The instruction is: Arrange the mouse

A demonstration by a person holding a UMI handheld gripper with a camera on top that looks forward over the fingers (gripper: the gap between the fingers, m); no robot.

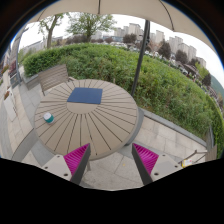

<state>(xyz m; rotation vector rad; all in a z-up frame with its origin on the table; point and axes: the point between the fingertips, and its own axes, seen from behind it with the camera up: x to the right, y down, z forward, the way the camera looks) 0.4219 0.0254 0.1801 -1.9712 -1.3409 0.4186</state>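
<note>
A round wooden slatted table (pixel 95 125) stands ahead of my gripper (pixel 112 160). A dark blue square mouse mat (pixel 85 96) lies near the table's middle. A small teal object (pixel 48 118), perhaps the mouse, sits at the table's left edge. My gripper's two fingers, with magenta pads (pixel 76 158), are spread wide apart with only paving between them. The gripper is open and empty, held short of the table's near edge.
A parasol pole (pixel 139 62) rises just right of the table. A chair (pixel 55 75) stands at the table's far left. Stone paving (pixel 165 135) surrounds the table, with a hedge and lawn (pixel 165 85) beyond and buildings far off.
</note>
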